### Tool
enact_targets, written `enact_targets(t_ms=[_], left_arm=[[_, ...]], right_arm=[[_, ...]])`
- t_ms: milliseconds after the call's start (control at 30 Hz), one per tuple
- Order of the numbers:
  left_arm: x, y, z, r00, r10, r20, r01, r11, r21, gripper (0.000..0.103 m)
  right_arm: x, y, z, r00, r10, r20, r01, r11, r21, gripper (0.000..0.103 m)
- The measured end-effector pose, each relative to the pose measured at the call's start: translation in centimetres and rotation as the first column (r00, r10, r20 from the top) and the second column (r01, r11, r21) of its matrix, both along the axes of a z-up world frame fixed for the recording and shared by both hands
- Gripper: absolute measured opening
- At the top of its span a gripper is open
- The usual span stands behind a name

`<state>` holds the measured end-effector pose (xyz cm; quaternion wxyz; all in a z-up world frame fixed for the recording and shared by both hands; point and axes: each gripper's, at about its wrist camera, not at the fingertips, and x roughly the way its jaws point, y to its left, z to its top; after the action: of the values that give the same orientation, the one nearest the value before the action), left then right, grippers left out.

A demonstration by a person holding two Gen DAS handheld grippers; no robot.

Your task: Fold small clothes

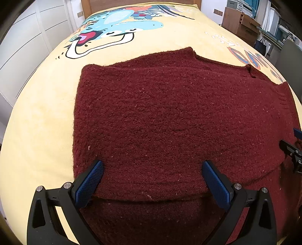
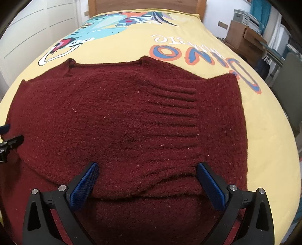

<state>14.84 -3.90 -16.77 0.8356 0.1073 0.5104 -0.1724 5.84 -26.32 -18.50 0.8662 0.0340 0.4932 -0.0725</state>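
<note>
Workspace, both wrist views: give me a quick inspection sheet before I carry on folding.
Surface: yellow bedspread with cartoon print, on a bed.
Job's things: one dark red sweater, lying flat, sleeve folded in over the body, near hem showing a folded layer.
Clutter: nothing seen on the bed.
Grippers: left gripper and right gripper both open, over the near hem.
Cables: nothing seen.
Surroundings: wooden headboard, white wardrobe doors, cardboard boxes and shelving.
</note>
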Motion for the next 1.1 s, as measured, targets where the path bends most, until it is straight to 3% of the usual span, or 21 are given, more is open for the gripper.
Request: enact_targets(t_ms=[200, 367, 600, 700, 833, 1100], left_arm=[[0.2, -0.2, 0.9, 1.0, 0.004, -0.02, -0.004, 1.0, -0.017, 0.102], [-0.6, 0.2, 3.3, 0.998, 0.002, -0.061, -0.007, 0.997, -0.071, 0.102], [-3.8, 1.1, 6.0, 0.999, -0.014, -0.046, 0.013, 0.999, -0.033, 0.102], [-5.2, 2.0, 6.4, 0.998, 0.004, -0.062, -0.006, 0.999, -0.036, 0.102], [-7.1, 3.8, 6.9, 0.993, 0.025, -0.118, -0.036, 0.995, -0.096, 0.102], [-10.7, 7.7, 6.8, 0.987, 0.058, -0.153, -0.064, 0.997, -0.032, 0.102]], right_arm=[[-0.3, -0.1, 0.2, 1.0, -0.01, 0.01, 0.01, 1.0, 0.025, 0.103], [-1.5, -0.5, 2.5, 1.0, -0.006, -0.007, 0.006, 0.999, 0.038, 0.103], [-6.5, -2.5, 5.2, 0.998, -0.061, 0.001, 0.06, 0.996, 0.058, 0.103], [-9.2, -3.0, 5.1, 0.996, -0.083, -0.023, 0.084, 0.995, 0.061, 0.103], [-12.5, -3.2, 4.4, 0.993, -0.097, -0.074, 0.101, 0.993, 0.062, 0.103], [-17.1, -3.6, 3.5, 0.982, -0.129, -0.139, 0.145, 0.983, 0.112, 0.103]])
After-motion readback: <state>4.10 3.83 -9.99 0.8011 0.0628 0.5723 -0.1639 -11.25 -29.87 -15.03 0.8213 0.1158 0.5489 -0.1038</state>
